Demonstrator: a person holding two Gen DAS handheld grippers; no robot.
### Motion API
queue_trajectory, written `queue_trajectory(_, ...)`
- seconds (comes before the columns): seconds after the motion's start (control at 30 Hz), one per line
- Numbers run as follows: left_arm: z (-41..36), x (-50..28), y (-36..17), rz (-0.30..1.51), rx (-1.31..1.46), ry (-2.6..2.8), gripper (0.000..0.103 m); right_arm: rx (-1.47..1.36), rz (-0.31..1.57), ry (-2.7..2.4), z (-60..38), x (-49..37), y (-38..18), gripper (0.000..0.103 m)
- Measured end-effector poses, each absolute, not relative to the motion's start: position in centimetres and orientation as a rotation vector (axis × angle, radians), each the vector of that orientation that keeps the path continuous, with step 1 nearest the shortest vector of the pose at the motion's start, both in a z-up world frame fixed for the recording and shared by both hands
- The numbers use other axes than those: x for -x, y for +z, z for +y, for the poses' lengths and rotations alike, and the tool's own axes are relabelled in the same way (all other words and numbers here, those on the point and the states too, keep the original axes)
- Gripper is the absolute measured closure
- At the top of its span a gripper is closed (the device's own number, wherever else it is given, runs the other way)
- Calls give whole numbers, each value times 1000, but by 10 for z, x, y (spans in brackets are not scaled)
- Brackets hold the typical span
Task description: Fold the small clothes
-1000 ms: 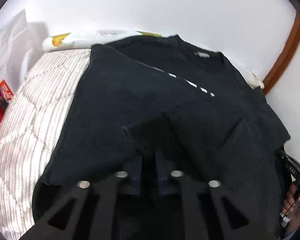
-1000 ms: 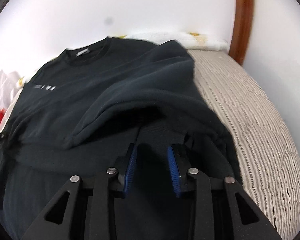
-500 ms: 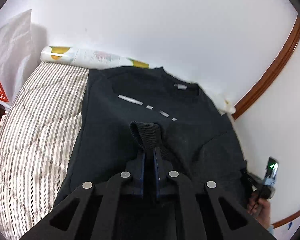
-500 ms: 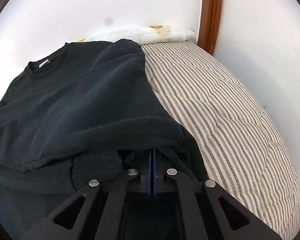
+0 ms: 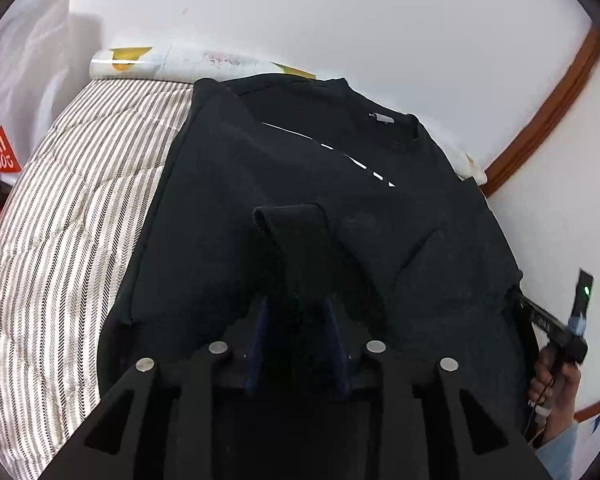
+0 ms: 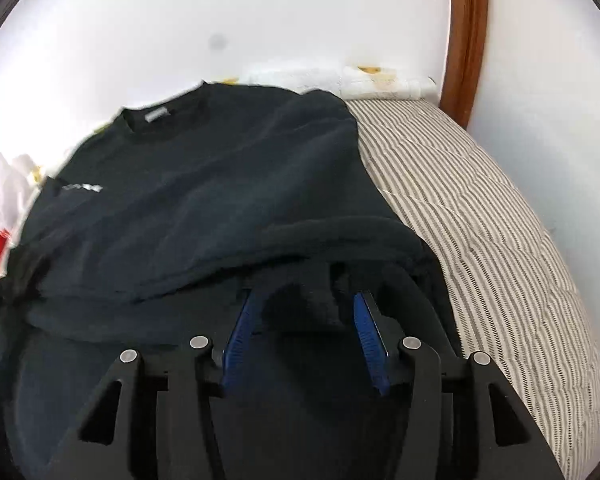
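A black sweatshirt point(image 5: 300, 168) lies on a striped bed point(image 5: 72, 208), neck toward the wall, both sleeves folded over its front. It also shows in the right wrist view point(image 6: 204, 200). My left gripper point(image 5: 296, 312) is open, its blue pads apart, with a ribbed sleeve cuff point(image 5: 292, 224) lying loose between and just ahead of them. My right gripper point(image 6: 304, 312) is open too, with the other sleeve's cuff point(image 6: 304, 300) lying between its blue pads point(image 6: 366, 332). The right gripper also shows at the left wrist view's right edge point(image 5: 556, 320).
The white wall is close behind the bed. A rolled printed cover point(image 5: 172, 64) lies along the bed's head. A brown wooden trim point(image 6: 466, 32) stands at the right. A white bag and red packaging point(image 5: 0, 152) sit left of the bed.
Both grippers were shut on the sleeve cuffs half a second ago and have now opened. The cuffs lie let go on the sweatshirt's front. The views have shifted a little.
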State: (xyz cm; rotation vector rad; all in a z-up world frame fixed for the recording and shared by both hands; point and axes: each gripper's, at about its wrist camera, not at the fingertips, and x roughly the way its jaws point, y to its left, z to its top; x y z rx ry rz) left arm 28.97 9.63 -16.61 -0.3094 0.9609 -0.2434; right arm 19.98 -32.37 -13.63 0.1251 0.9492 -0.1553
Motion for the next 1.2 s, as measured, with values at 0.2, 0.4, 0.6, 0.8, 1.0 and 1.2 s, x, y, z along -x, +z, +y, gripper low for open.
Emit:
queue_trajectory(0.2, 91, -287, -164, 936, 326, -301, 68, -208, 951, -156, -327, -222, -148, 66)
queue_trajectory(0.4, 89, -306, -166, 925, 289, -239, 69, -158, 934, -181, -331, -214, -146, 88)
queue_trajectory(0.6, 81, -323, -162, 902, 295, -222, 72, -169, 934, -174, -336, -211, -149, 94)
queue_trajectory(0.8, 80, -330, -140, 855, 274, -212, 96, -177, 904, -177, -340, -216, -142, 98)
queue_trajectory(1.0, 102, -328, -132, 843, 377, -281, 96, -199, 883, -220, -349, -216, -138, 102)
queue_trajectory(1.2, 106, -314, -126, 819, 310, -227, 96, -156, 887, -250, -347, -218, -140, 102)
